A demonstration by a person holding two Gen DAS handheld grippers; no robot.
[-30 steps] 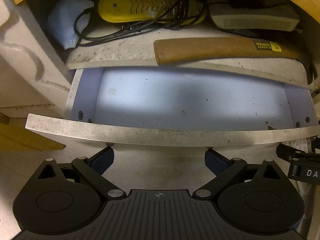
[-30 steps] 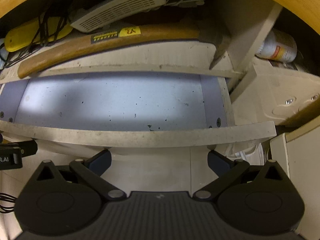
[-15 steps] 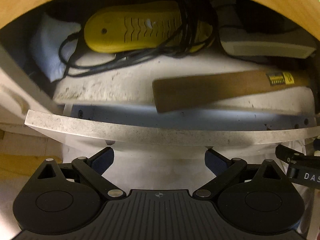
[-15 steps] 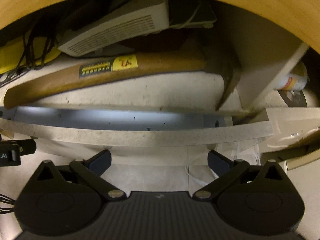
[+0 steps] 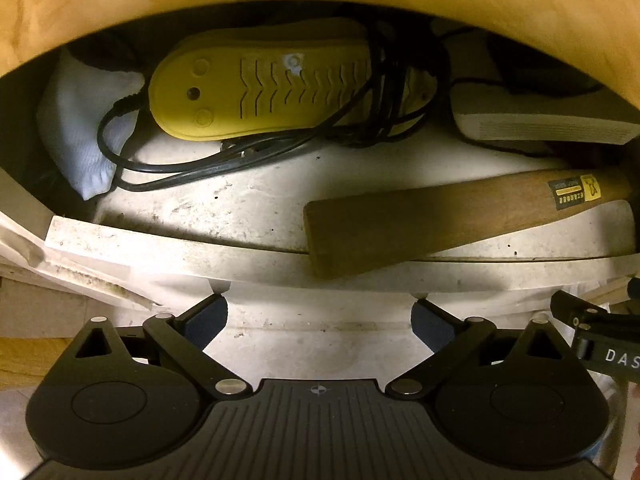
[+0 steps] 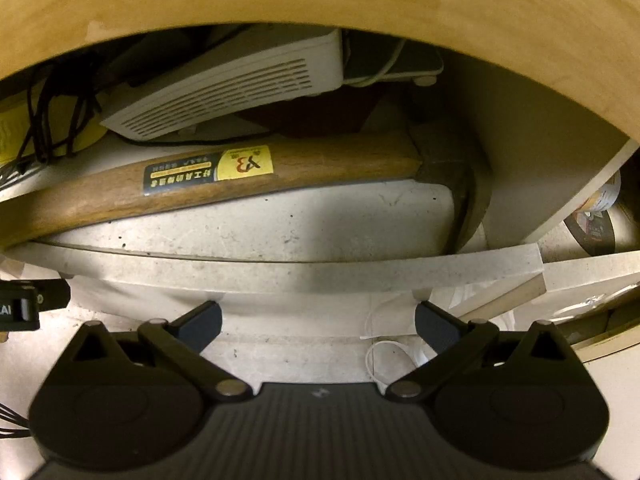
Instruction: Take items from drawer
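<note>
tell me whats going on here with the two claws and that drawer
A person holds a claw in each hand in front of a white drawer front. Both the left claw and the right claw are open and empty, just below the drawer's edge. On the shelf above it lie a wooden-handled hammer, a yellow slipper-shaped device wrapped in black cord, and a white vented box. Nothing has been picked up yet.

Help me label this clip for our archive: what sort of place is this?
Probably a household storage cupboard or junk shelf under a wooden top. A hammer, a yellow device wrapped in black cord and a white vented box lie together on a dusty white board.
</note>
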